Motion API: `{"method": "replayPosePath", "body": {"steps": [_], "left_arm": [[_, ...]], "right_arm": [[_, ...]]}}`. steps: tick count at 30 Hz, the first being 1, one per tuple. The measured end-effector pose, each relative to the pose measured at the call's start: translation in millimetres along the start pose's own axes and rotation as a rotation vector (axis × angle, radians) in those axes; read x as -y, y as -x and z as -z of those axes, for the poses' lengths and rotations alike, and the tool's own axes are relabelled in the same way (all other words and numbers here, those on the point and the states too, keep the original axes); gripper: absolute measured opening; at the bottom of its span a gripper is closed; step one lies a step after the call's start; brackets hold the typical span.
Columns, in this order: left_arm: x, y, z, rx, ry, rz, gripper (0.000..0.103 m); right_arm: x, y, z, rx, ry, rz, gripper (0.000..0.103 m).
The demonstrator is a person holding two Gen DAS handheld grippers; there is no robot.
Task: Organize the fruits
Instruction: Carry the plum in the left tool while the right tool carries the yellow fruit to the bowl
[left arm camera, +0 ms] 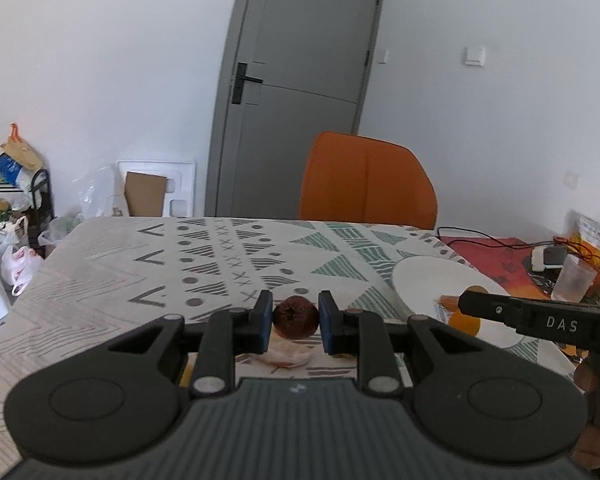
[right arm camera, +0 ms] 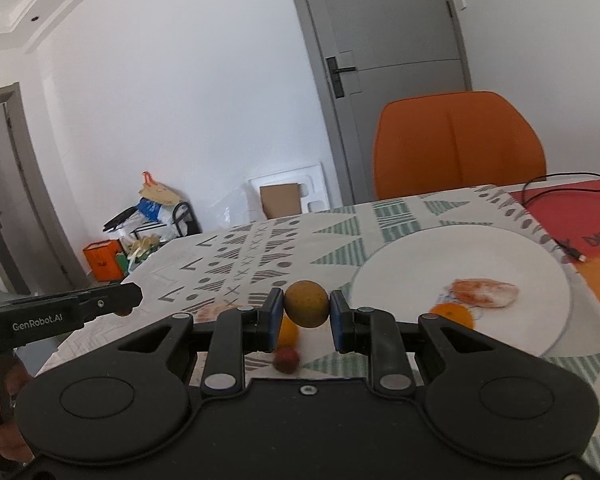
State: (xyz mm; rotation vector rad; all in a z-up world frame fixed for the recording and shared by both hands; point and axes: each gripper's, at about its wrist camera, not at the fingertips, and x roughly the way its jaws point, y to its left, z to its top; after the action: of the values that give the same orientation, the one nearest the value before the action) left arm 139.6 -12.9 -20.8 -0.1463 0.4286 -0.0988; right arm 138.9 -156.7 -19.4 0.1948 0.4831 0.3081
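My left gripper is shut on a small dark brown-red fruit, held above the patterned tablecloth. My right gripper is shut on a small yellow-brown round fruit, held left of the white plate. On the plate lie an orange fruit and an orange peel. Below the right gripper on the cloth lie a small red fruit and an orange fruit. The plate also shows in the left wrist view, with the right gripper's body over it.
An orange chair stands behind the table's far edge. A red cloth with a black cable lies to the right. A clear cup and packets stand at the far right. Bags and a rack sit on the floor at the left.
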Motion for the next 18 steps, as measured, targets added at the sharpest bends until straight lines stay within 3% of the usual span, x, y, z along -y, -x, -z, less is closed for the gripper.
{"method": "replayPosePath", "body": {"steps": [18], "left_arm": [[51,-39,-4,-0.044,-0.074,0.063,0.022]], "right_arm": [[65,15,5,0.024,-0.092,0.083,0.023]]}}
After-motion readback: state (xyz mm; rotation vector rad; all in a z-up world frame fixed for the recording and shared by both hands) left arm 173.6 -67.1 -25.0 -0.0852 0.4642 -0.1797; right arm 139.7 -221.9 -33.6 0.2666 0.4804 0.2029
